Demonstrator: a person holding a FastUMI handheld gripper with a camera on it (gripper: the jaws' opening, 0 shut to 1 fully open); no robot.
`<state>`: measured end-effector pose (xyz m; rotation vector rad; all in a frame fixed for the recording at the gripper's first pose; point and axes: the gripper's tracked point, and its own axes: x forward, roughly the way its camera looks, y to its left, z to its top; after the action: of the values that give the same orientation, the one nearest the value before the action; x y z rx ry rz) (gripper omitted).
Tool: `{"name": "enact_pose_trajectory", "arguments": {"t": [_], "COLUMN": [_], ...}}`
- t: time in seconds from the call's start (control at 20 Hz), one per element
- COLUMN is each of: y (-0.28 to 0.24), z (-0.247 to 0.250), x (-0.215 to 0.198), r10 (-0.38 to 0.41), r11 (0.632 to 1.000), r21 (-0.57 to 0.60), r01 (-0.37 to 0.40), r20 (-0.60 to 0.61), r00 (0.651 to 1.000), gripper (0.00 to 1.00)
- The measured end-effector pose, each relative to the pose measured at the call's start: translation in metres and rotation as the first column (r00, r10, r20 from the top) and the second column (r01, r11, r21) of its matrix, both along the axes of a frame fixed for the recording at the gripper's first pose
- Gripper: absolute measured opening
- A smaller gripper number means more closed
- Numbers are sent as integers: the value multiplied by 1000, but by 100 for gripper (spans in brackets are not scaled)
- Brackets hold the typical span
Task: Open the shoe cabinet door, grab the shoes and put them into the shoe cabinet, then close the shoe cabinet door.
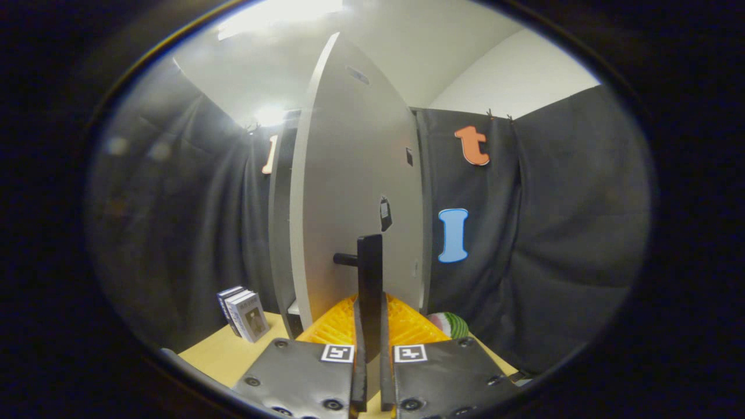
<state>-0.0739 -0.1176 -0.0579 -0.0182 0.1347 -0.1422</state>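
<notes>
The shoe cabinet door stands swung out toward me at twelve o'clock, showing me its edge and one broad face, because I am drawing it by its handle. At its eleven o'clock sits the cabinet body, its opening partly shown. My claw is closed narrow on the dark upright handle, both fingers pressed to its sides, so the door follows my hand. Beneath, a yellow ribbed thing lies on the worktop; I cannot tell what it is. A small stack of boxes leans at nine o'clock. A striped green-and-pink object peeks at three o'clock, perhaps a shoe.
</notes>
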Motion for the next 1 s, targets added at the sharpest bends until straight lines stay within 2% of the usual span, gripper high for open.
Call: {"name": "enact_pose_trajectory", "arguments": {"t": [0.35,0.7,0.85,1.0], "y": [-58,-114,-140,-130], "z": [5,4,3,1], "x": [-20,-46,-63,-82], "r10": [-68,-148,-206,-217], "r11": [998,989,978,976], "r21": [-2,21,17,30], "r01": [68,148,206,217], "r20": [15,11,10,19], "r00": [998,989,978,976], "gripper": [10,5,2,4]}}
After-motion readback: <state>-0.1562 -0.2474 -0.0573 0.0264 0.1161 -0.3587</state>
